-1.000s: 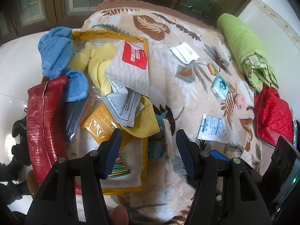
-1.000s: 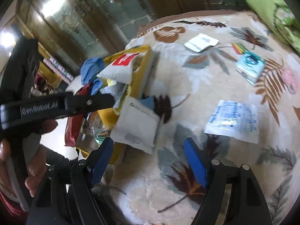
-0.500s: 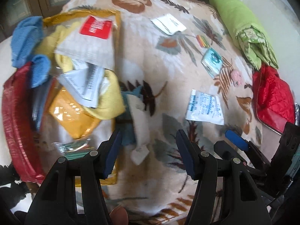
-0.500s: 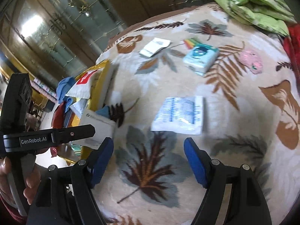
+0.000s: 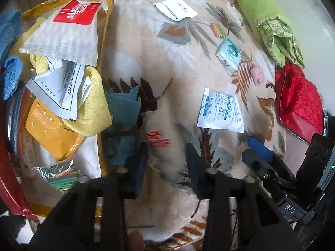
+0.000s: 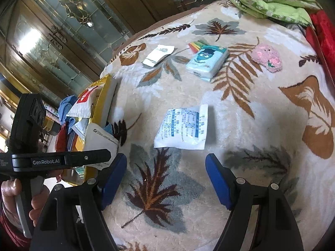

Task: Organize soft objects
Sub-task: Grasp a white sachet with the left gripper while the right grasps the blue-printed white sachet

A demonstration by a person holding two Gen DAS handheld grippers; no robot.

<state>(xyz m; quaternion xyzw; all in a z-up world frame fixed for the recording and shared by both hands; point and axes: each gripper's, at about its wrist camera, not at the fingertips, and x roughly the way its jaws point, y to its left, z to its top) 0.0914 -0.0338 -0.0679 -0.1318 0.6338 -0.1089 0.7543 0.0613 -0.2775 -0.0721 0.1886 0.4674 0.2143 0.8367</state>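
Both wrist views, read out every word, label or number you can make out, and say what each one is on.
"GenRobot.AI": left tongs' arm.
"DAS": label on the right tongs' body.
"04251001 F": white packet in the yellow bin.
Red label on the striped pouch: unreadable.
Blue print on the white sachet: unreadable.
Red print on the packet between the left tongs: blurred.

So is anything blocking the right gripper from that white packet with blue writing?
Nothing visible: only bare leaf-patterned fleece blanket lies between the open right gripper and the flat white blue-printed packet, just ahead of it.
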